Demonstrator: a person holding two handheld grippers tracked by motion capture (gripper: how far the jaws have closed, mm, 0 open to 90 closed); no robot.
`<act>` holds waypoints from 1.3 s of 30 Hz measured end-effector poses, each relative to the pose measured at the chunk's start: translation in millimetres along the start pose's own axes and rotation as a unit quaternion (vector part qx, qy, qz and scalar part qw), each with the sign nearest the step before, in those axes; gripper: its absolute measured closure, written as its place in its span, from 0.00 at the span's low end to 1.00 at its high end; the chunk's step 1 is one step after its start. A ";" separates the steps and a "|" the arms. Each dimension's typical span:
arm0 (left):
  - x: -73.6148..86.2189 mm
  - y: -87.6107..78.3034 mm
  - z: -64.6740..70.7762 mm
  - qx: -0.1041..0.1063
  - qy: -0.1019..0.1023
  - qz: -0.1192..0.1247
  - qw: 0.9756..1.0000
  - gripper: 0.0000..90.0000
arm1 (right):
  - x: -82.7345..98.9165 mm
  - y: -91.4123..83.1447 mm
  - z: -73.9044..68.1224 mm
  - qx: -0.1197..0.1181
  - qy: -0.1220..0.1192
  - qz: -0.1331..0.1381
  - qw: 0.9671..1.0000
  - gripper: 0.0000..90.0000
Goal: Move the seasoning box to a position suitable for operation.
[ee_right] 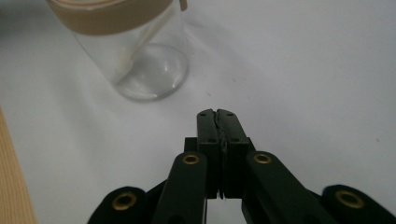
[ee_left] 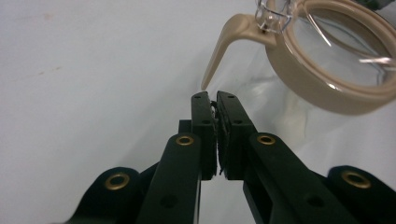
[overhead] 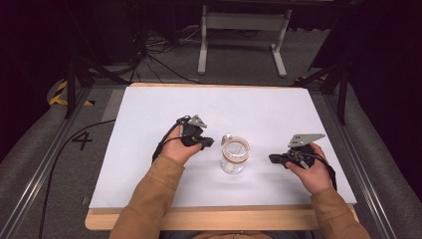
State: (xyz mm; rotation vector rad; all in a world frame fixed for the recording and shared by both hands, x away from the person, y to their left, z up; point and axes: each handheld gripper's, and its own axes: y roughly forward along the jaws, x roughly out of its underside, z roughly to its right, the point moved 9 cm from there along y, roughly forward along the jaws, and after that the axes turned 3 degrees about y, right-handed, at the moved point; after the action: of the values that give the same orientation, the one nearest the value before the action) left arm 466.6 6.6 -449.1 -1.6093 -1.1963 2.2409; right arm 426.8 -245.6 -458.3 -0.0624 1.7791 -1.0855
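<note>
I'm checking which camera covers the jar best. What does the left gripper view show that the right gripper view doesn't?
Left gripper view alone: the jar's tan lid ring, its wire clasp and the curved tan tab just beyond the left gripper. Right gripper view alone: the jar's clear round base and the table's wooden edge. Both: the glass jar, the white table, and closed empty fingers, right gripper included.
</note>
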 end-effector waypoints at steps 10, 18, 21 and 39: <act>33.1 -41.0 -1.2 -0.010 -0.054 0.001 0.998 0.92 | -29.3 44.7 -6.3 -0.040 -0.037 -0.015 0.998 1.00; 41.6 -50.8 -3.6 -0.018 -0.063 0.004 0.998 0.92 | -29.8 66.2 -10.7 -0.054 -0.048 -0.038 0.997 1.00; 41.2 -50.8 -3.1 -0.016 -0.064 0.006 0.998 0.92 | -29.2 66.5 -11.1 -0.049 -0.051 -0.042 0.997 1.00; 36.9 -40.2 -8.1 -0.011 -0.058 0.000 0.998 0.90 | -25.2 65.8 -47.6 -0.076 -0.104 -0.083 0.988 1.00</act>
State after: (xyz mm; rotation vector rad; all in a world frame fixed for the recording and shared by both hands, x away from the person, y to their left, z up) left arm 445.0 57.4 -450.8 -1.5040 -1.2527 2.3592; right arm 430.1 -163.8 -481.3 -0.4082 1.6851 -1.0182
